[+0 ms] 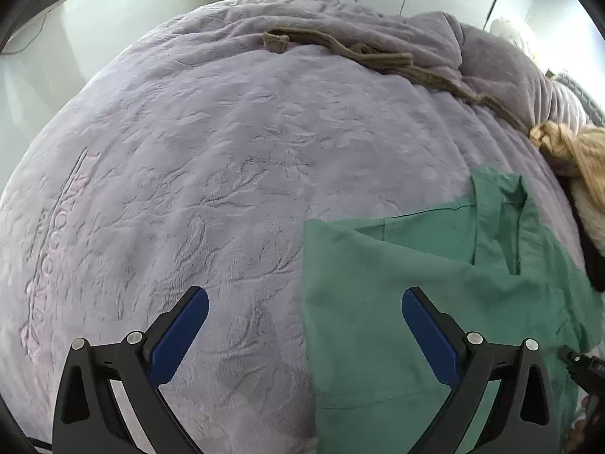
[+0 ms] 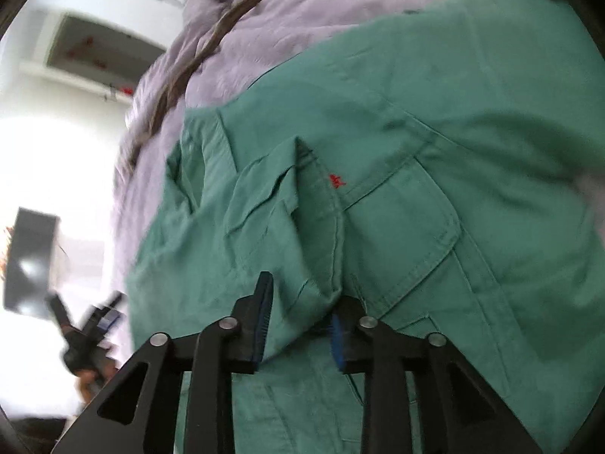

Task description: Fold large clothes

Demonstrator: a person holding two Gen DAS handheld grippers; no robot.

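Note:
A green shirt (image 1: 416, 265) lies spread on a lilac blanket (image 1: 189, 151) that covers a bed. My left gripper (image 1: 305, 314) hangs open wide just above the shirt's left edge, with nothing between its blue pads. In the right wrist view the green shirt (image 2: 453, 132) fills the frame, showing a chest pocket and a small red logo (image 2: 336, 181). My right gripper (image 2: 300, 317) stands partly open, and a loose raised fold of the shirt lies between its fingers. I see no pad pressing into the cloth.
A brown cloth belt (image 1: 378, 56) trails across the far side of the blanket. A tan knitted garment (image 1: 582, 166) is heaped at the right edge. White cupboards and a pale floor lie beyond the bed. A blurred black tool in a hand (image 2: 87, 336) shows at the lower left.

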